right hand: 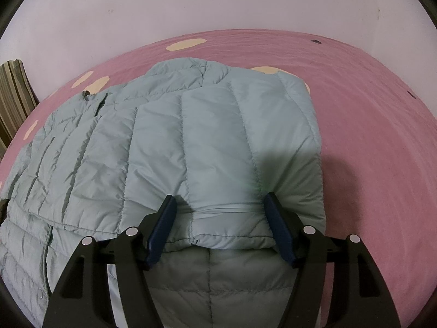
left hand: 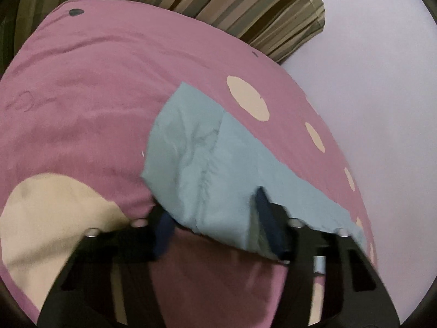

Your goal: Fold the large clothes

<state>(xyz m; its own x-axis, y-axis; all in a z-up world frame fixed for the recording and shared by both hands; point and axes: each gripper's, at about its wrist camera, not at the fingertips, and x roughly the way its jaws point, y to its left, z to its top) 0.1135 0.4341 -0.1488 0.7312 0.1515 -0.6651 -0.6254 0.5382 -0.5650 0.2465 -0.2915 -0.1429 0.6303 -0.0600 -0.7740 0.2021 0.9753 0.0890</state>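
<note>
The left hand-held gripper (left hand: 215, 218) is sitting at 6 o'clock in the left wrist view, with its jaws standing around a corner of the pale blue quilted jacket (left hand: 207, 164); motion blur is hiding whether the pads are pressing on the fabric, so a firm grip cannot be confirmed. The right hand-held gripper (right hand: 221, 218) is sitting at 6 o'clock in its own view, with its jaws standing apart on either side of a folded edge of the jacket (right hand: 177, 142); the pads are lying beside the puffed fabric and are not visibly pinching it. The jacket is lying on the pink bedspread (right hand: 368, 150), spreading from 6 o'clock toward 12 o'clock, with one panel already turned over the body. Cream spots are showing on the bedspread beyond the jacket. A striped pillow (left hand: 232, 8) is resting at 12 o'clock in the left wrist view, against the pale wall (right hand: 218, 5). Judged risks: the slick, padded shell is likely to be slipping out of a shallow or partial pinch, so the fold could be springing open. An uneven pull between the two sides could be skewing the fold line. A jaw closing too deep could be catching the bedspread together with the jacket.
</note>
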